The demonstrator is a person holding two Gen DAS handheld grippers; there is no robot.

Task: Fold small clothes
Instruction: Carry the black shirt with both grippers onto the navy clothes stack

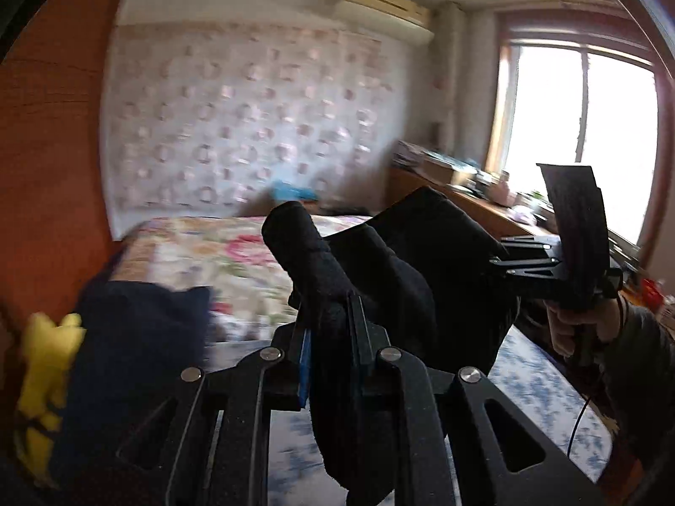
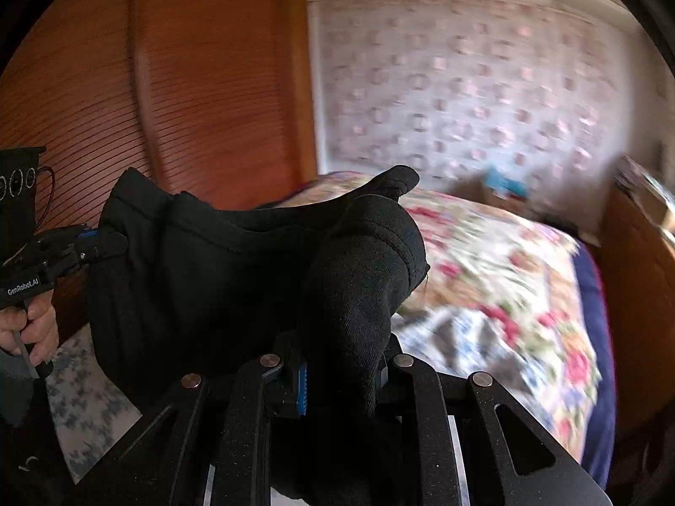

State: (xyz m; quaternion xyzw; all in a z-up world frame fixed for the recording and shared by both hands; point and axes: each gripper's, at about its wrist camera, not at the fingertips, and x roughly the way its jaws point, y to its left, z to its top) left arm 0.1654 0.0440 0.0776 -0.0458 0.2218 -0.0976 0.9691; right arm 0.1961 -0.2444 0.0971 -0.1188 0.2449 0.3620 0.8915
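A small black garment (image 1: 405, 261) hangs in the air, stretched between my two grippers above the bed. In the left wrist view my left gripper (image 1: 331, 324) is shut on one bunched edge of the cloth. The right gripper (image 1: 506, 261) pinches the far edge at the right, with a hand (image 1: 578, 329) on its handle. The right wrist view shows the right gripper (image 2: 341, 358) shut on a thick fold of the black garment (image 2: 236, 278). The left gripper (image 2: 97, 244) clamps the other end at the left. The cloth hides most of both pairs of fingers.
A floral quilt (image 2: 506, 286) covers the bed, with a blue-and-white sheet (image 1: 540, 383) nearer me. A dark navy garment (image 1: 139, 358) and something yellow (image 1: 46, 371) lie at the left. A wooden wardrobe (image 2: 190, 84) stands on the left and a cluttered desk (image 1: 464, 194) by the window.
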